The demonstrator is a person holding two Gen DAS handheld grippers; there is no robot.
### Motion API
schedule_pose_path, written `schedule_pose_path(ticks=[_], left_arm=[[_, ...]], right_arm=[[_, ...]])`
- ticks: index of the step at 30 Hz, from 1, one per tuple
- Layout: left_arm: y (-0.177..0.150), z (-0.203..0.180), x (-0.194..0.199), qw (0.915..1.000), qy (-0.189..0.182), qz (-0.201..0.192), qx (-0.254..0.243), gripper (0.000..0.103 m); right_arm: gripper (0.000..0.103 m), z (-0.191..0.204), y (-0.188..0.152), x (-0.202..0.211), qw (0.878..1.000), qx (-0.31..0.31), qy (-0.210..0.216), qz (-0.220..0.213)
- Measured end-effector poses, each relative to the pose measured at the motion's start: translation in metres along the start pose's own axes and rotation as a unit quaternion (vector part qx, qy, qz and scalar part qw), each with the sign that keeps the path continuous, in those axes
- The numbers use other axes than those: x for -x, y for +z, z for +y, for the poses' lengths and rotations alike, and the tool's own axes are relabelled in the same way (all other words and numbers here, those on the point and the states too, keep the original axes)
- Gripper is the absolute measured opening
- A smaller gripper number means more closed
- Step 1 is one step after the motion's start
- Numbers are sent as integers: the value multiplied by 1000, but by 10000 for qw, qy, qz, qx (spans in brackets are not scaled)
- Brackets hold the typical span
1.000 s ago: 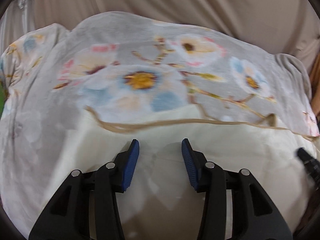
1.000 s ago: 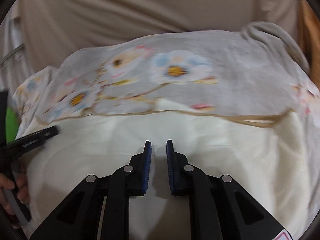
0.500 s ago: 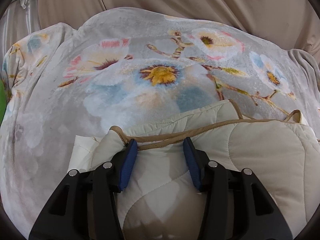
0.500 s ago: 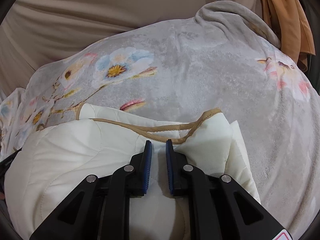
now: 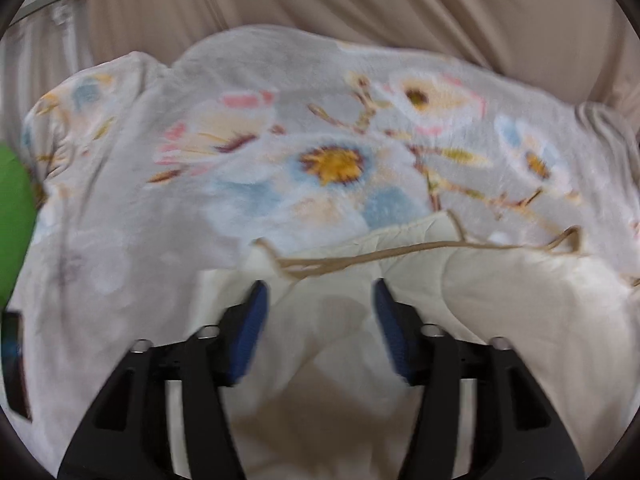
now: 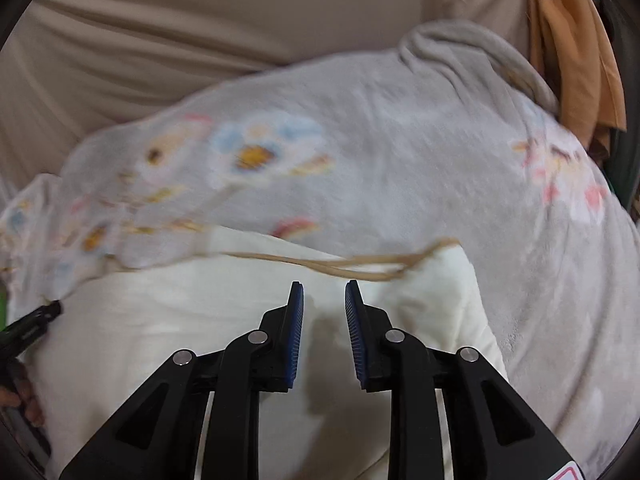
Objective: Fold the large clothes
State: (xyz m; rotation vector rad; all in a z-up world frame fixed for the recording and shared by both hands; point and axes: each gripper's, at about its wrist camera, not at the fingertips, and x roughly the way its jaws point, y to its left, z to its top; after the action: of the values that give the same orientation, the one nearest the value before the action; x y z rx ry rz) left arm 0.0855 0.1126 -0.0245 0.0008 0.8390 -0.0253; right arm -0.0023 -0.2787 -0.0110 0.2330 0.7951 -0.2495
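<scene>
The cream quilted blanket (image 5: 500, 320) now lies folded on the flowery bed cover (image 5: 248, 152), its brown edge doubled, so this fold looks done. The left tongs (image 5: 318, 312) and right tongs (image 6: 324, 312), both tipped down, are opening and letting it go.

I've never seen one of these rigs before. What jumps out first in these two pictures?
The big grey floral blanket fills most of each view, its blue and yellow flower near the middle. In front lies a folded cream quilt with tan edging. Nearest the camera, the left gripper and right gripper, black with blue pads, are opening just above the quilt, nothing pinched.
</scene>
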Motion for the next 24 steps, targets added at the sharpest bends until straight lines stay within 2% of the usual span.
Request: schedule_pose_path(ticks=[1,2,4,7,8,9,13,18,19,20,21,23,24], left_arm=[[0,9,15,9999,14,-39,153,80],[-2,23,34,9992,-20,-87,377,89],[-9,44,53,9976,-85,6,693,89],[-35,81,55,9917,-118,597,1130,89],[-43,88,53,9902,-126,689,1210,89],[-51,95,50,9882,-118,801,1299,89],[-82,105,24,9750,-596,1349,1660,89],[-92,104,8,9589,-1155,1482,2126,90],[-92,103,8,9556,-1292,1498,2184,80],[-89,100,10,9537,-1430,1508,2172,64],[-86,96,14,9545,-1504,1489,2102,55],[-74,86,29,9604,-1596,1396,1807,23],[-69,82,38,9635,-1613,1326,1673,20]], right_arm=[[23,15,-2,12,9997,99,236,28],[24,27,-4,19,9990,164,412,67],[23,57,-14,27,9960,332,782,270],[23,100,-32,24,9889,690,1179,581],[23,113,-38,21,9862,806,1256,716],[23,123,-44,14,9832,919,1288,910],[24,142,-66,-14,9787,1014,1187,1333],[23,142,-80,-28,9773,1030,1117,1479],[23,142,-81,-31,9770,990,1129,1514],[23,142,-81,-34,9769,946,1143,1537],[23,141,-80,-36,9770,910,1151,1550],[23,141,-79,-39,9768,894,1146,1574],[23,142,-78,-39,9764,911,1129,1597]])
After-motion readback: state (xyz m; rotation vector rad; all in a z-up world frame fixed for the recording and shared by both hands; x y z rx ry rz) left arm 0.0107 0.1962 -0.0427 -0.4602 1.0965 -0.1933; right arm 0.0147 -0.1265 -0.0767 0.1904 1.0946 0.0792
